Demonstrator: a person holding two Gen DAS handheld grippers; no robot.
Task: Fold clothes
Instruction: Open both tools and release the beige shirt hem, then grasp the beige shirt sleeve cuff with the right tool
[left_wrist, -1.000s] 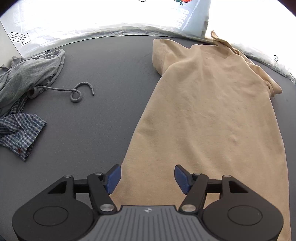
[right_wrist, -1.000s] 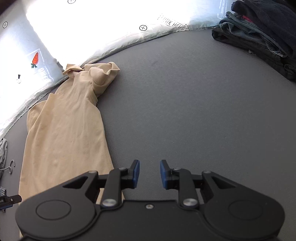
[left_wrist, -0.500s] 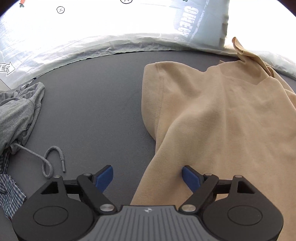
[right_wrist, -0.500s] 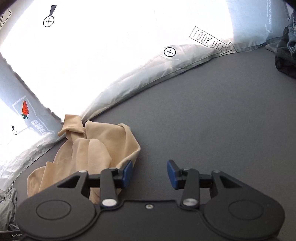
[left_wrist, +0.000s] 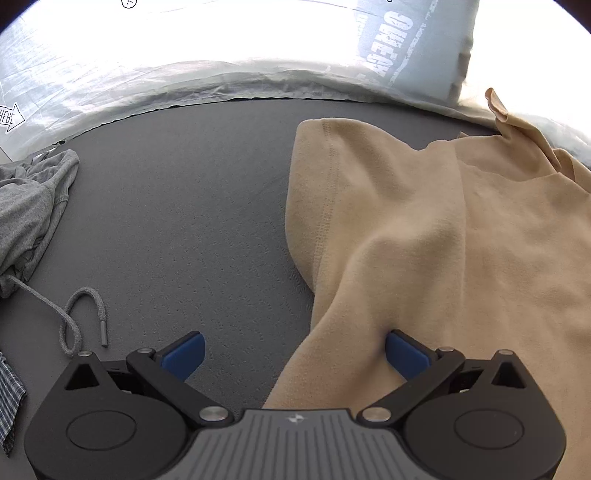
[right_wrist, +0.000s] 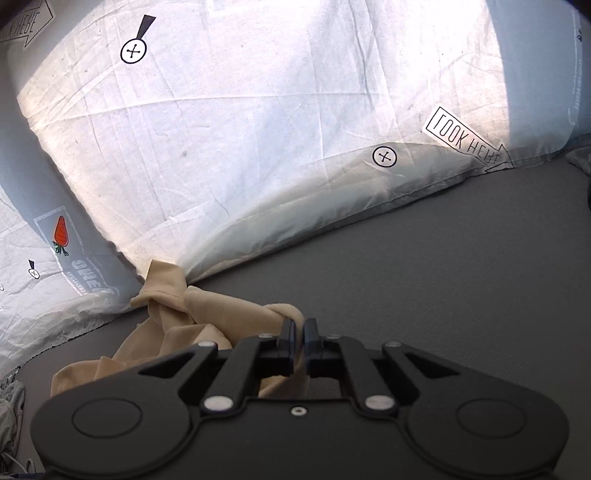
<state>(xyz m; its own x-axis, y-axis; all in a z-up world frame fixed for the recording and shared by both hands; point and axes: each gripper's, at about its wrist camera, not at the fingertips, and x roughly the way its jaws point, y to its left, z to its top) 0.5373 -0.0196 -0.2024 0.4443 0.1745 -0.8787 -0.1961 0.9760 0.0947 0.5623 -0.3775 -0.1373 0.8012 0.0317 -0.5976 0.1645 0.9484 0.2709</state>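
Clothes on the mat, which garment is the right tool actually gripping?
The tan T-shirt: the right tool is shut on its bunched edge. The grey garment and the plaid one lie untouched at the left.

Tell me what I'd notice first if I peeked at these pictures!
Probably the big tan shirt, spread over the right side of the dark gray surface. The right gripper is pinched shut on the shirt's bunched far end near the white pillows, one with a little orange carrot printed on it. The left gripper is wide open around the shirt's edge below the sleeve.
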